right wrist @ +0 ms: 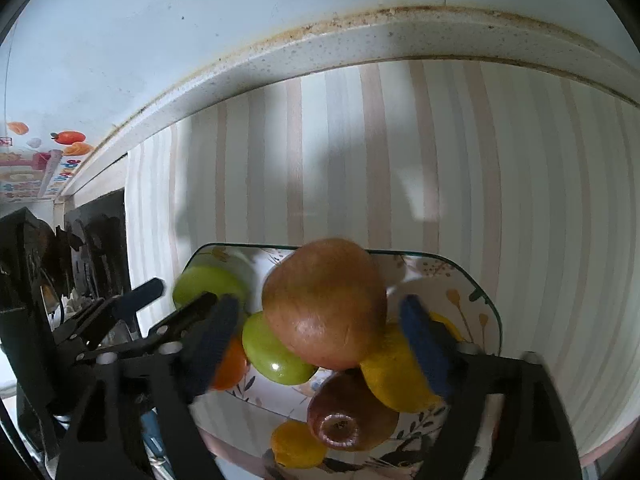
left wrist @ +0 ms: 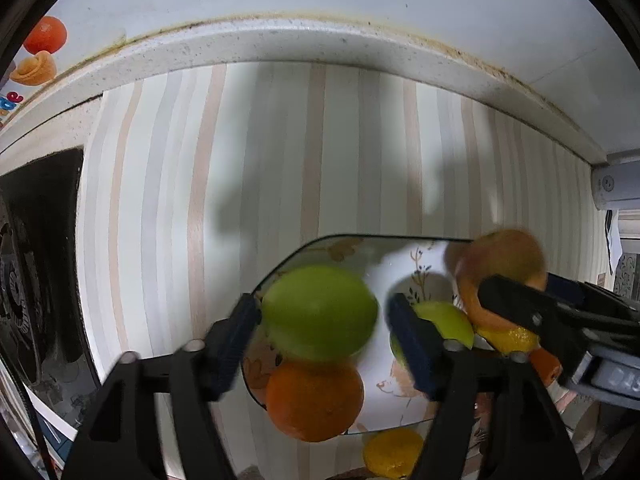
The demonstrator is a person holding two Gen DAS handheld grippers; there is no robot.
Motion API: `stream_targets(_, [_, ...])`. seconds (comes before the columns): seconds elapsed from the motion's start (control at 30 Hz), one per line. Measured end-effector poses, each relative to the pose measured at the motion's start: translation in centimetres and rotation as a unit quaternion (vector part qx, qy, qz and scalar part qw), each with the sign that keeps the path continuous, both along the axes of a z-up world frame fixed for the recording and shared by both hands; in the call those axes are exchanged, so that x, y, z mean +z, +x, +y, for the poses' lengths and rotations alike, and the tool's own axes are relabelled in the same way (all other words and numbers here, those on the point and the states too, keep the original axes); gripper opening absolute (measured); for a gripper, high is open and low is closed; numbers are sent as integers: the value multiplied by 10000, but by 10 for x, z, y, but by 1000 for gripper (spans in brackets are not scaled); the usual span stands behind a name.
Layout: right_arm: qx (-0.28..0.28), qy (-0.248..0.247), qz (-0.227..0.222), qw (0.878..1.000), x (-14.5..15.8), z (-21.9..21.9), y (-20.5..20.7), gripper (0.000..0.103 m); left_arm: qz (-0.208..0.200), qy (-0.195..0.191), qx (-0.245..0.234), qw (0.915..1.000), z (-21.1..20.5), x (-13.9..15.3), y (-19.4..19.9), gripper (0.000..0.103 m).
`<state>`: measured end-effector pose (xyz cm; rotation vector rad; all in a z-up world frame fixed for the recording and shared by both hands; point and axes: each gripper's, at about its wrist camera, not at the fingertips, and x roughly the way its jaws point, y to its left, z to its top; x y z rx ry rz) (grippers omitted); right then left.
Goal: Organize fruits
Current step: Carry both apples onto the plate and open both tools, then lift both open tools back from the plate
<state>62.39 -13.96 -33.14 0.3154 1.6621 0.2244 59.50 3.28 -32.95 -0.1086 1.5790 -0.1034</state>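
Left wrist: left gripper point(left wrist: 320, 314) grasping one green apple point(left wrist: 320, 312) over tray point(left wrist: 400, 412). Right gripper point(right wrist: 316, 340) grasping one brownish apple point(right wrist: 325, 304). Counted below: two green apples, two lemons, one orange point(left wrist: 314, 400).

a striped cloth point(left wrist: 280, 152) in pale pink, grey and cream covers the counter, shadows falling across it. behind runs a speckled white stone ledge point(left wrist: 280, 40) with grimy brown sealant along a pale wall point(right wrist: 200, 20). fruit stickers point(left wrist: 42, 54) mark the wall's left side
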Motion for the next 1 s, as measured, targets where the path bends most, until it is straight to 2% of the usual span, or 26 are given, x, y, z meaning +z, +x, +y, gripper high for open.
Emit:
stream_targets(0.03, [4,-48,-27,10000,3,-1,1,92,-28,10,2,10000,1,3,1,90])
stream_targets(0.07, [3,-57,-39,10000,5,-2,2,92,-65,23,13,10000,3,6,2,93])
stream_targets(0.2, [-32,-199,-101,9997,14,-10,-1,92,-120,41,129,9998,10,14,-1,93])
stream_targets(0.4, [49,-702,-500,9963,37,-18,-26,93,-402,257,209,9986,21,34,-18,93])
stream_targets(0.53, [79,-981,-771,9922,50,-24,-58,93,-626,408,286,9968,28,50,-39,93])
stream_targets(0.73, [155,-1213,-1018,9873,65,-25,-111,93,-975,650,153,9930,20,72,-78,93])
stream_targets(1.0, [31,-1188,-1351,9837,95,-27,-178,93,-1348,591,26,9891,12,104,-142,93])
